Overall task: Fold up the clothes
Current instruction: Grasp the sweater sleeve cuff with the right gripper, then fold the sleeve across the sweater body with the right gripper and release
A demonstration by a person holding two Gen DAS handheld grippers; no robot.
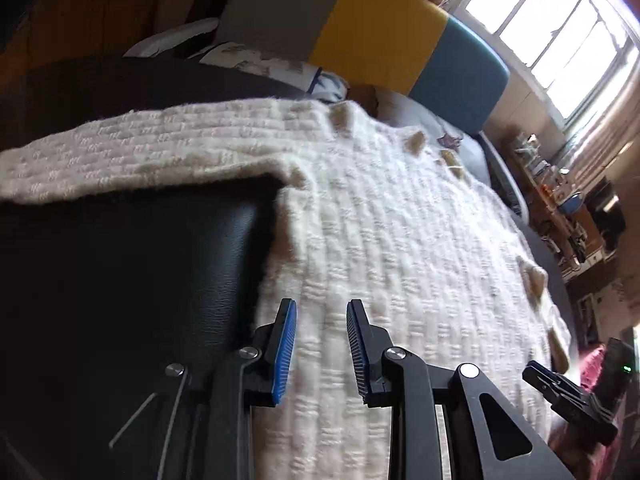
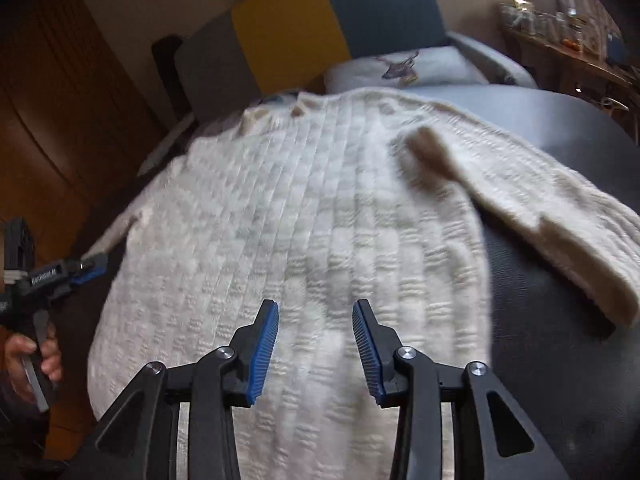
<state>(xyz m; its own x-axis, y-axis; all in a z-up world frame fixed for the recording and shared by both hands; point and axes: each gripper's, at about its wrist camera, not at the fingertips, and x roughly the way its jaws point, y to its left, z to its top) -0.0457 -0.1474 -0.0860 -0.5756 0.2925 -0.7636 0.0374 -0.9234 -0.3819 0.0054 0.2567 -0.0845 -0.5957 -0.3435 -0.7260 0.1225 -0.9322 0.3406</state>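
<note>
Blue-padded fingers (image 1: 286,348) of the left gripper (image 1: 322,350) stand apart with nothing between them, poised over the near part of a cream knitted sweater (image 1: 380,232); the right gripper (image 2: 316,350) is likewise spread wide and empty above the same garment's lower body (image 2: 280,248)

That sweater lies spread flat on a black padded surface (image 1: 140,280), its ribbed body running from the near edge toward the far edge; one sleeve (image 1: 132,160) stretches out across the black surface toward the left side in the left wrist view, and in the right wrist view the other sleeve (image 2: 560,232) angles out toward the right edge, its cuff reaching the near right part of the surface; small tan patches (image 1: 416,142) dot the knit along its far right side

At the left edge of the right wrist view, a hand (image 2: 36,356) grips the handle of the left gripper (image 2: 60,276), which sits just beside the sweater's left border

Beyond the far edge stands a headboard (image 2: 292,36) in grey, yellow and teal panels, with a white pillow (image 2: 404,66) below it; a bright window (image 1: 560,40) fills the upper right corner of the left wrist view, and a cluttered shelf (image 1: 560,192) runs beneath it
</note>
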